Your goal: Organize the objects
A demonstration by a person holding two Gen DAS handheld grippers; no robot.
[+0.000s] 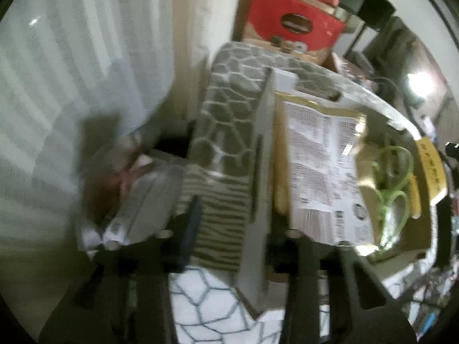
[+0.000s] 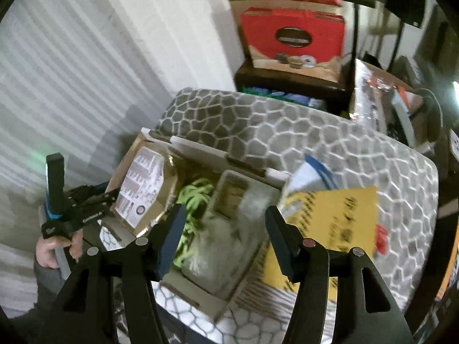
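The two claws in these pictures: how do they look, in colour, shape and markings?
The right claw has black angular fingers with dark blue pads and round silver bolts. The left claw, seen in the right wrist view, is also black, with a bright blue band, small white lettering that I cannot read, and an upright black block. A grey sleeve covers the arm below it.

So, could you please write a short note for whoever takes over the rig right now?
Left gripper: jaws straddle a wall of the cardboard box; grip unclear.
Right gripper: open, empty, above the box.
Done: printed packet, green item and clear pack are in the box.
To do: yellow sheet and blue-white item lie on the patterned table beside it.
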